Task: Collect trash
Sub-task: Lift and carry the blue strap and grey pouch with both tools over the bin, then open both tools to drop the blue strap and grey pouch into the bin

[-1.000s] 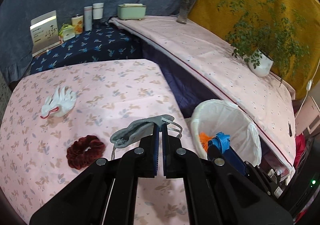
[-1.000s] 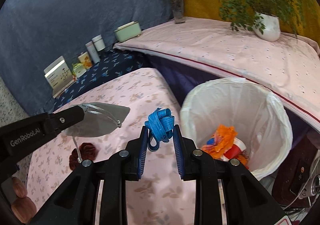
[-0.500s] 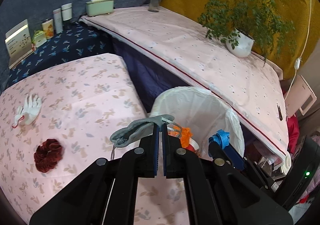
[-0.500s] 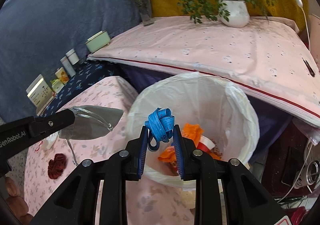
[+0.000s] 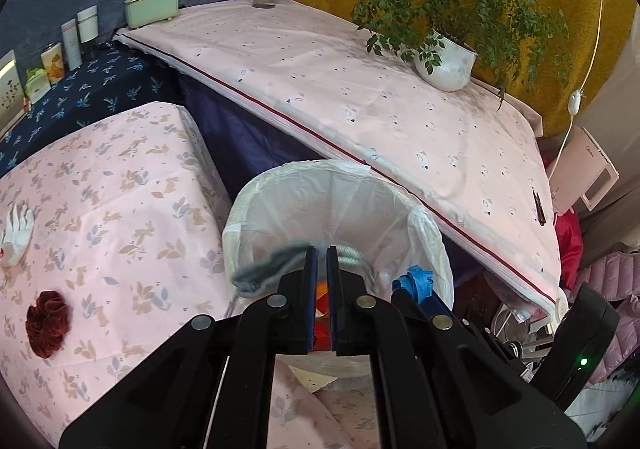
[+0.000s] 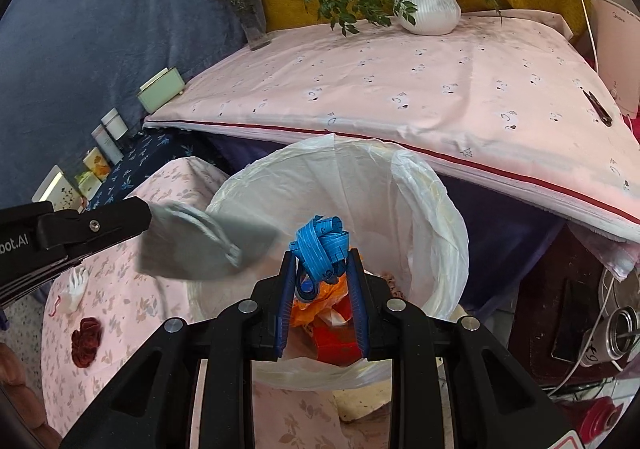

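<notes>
The left gripper (image 5: 320, 263) was pressed almost together, and a grey face mask (image 5: 268, 267) was pinched at its tips; the mask was blurred, so how much cloth was caught could not be told. The right gripper (image 6: 322, 273) was narrowly parted, and a coiled blue tape (image 6: 320, 245) was clamped between its pads. Directly below and ahead of both grippers, the white-lined trash bin (image 6: 436, 217) was seen with its mouth open, and orange and red rubbish (image 6: 332, 329) was already lying in it.

The main risk was judged to lie in the release. The mask was held over the near-left part of the bin's rim, so if it were let go there, it could be draped on the rim or dropped onto the pink floral worktop (image 5: 120, 209) beside the bin. Its loose ear loop could be snagged on the gripper. The springy tape could be uncoiled and caught on a pad. The grippers were held close together, so a knock between them was possible. Far to the left, a dark red scrunchie (image 5: 46, 323) and a white glove (image 5: 18, 235) were left on the worktop.
</notes>
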Motion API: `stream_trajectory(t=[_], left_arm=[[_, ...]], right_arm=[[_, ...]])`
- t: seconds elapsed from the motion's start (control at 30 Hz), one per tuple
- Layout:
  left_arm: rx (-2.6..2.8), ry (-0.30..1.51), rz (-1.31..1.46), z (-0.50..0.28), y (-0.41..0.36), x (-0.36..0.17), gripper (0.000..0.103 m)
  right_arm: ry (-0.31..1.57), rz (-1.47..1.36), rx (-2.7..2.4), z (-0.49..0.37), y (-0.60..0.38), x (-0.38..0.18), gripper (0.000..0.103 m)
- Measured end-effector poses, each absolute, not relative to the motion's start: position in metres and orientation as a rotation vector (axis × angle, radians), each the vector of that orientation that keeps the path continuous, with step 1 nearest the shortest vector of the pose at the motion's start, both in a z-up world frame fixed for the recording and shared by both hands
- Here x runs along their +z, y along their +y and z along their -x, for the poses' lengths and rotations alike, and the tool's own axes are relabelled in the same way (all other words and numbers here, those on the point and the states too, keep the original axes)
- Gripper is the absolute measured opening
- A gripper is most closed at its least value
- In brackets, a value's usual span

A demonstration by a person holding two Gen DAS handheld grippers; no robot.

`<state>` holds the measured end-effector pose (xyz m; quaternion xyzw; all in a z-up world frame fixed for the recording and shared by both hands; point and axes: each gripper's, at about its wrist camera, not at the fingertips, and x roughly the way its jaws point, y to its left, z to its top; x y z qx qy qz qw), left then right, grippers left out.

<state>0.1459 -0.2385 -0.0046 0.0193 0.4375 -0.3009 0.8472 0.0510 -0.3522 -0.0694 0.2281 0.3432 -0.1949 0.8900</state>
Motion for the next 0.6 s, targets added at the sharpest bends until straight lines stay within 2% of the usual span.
stream_trajectory(t=[0.13,0.17,0.23,0.6], left_arm=[[-0.607,0.923,-0.017,-0.150,-0.236,-0.006,0.044],[-0.597,0.912,-0.008,-0.151,-0.234,-0.006,0.047],[-0.582,0.913,-0.007,-0.154,-0.231,-0.006,0.049],[-0.520,0.914,-0.002,-0.159,-0.209,-0.013,0.049]], right_arm=[[0.710,-0.475,-0.418,-0.051,-0.354,-0.071,0.030],[0.712,-0.476,-0.418,-0.052,-0.355,-0.071,0.032],[0.712,-0.471,-0.424,-0.053,-0.355,-0.072,0.041],[0.718,-0.459,-0.405,-0.058,-0.342,-0.070,0.043]])
